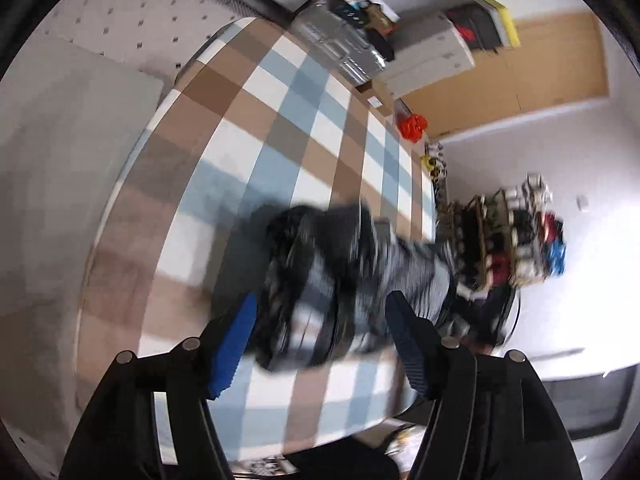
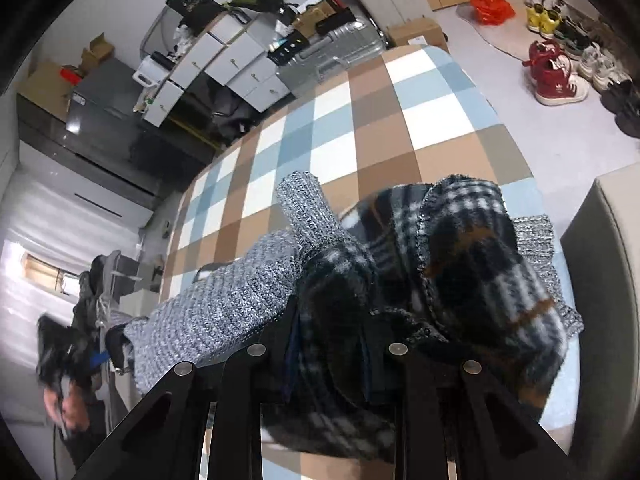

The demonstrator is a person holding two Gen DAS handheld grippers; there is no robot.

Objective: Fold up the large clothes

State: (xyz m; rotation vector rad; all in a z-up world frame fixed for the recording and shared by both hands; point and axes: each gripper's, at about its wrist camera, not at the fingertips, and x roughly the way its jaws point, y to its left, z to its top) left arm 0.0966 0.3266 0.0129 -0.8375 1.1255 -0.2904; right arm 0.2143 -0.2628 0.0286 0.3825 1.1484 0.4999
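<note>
Bg only: checked brown/blue/white bed cover (image 2: 400,120), silver suitcase (image 2: 332,54) beside white drawer units (image 2: 232,64), cardboard box (image 2: 418,32), orange bag (image 2: 492,6) on floor, red hi-top sneakers (image 2: 554,74) w/ other shoes (image 2: 592,56) nearby.

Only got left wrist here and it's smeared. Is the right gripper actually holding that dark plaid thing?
Observer: Yes. In the right wrist view the right gripper is shut on a fold of the plaid garment.
Operator: Anything under it? I just get a dark blur.
Observer: A grey knit sweater lies under it on the checked bed cover and shows on both sides of the plaid.
Operator: Sweater flat?
Observer: Not fully. One grey sleeve pokes out past the plaid garment toward the middle of the bed.
</note>
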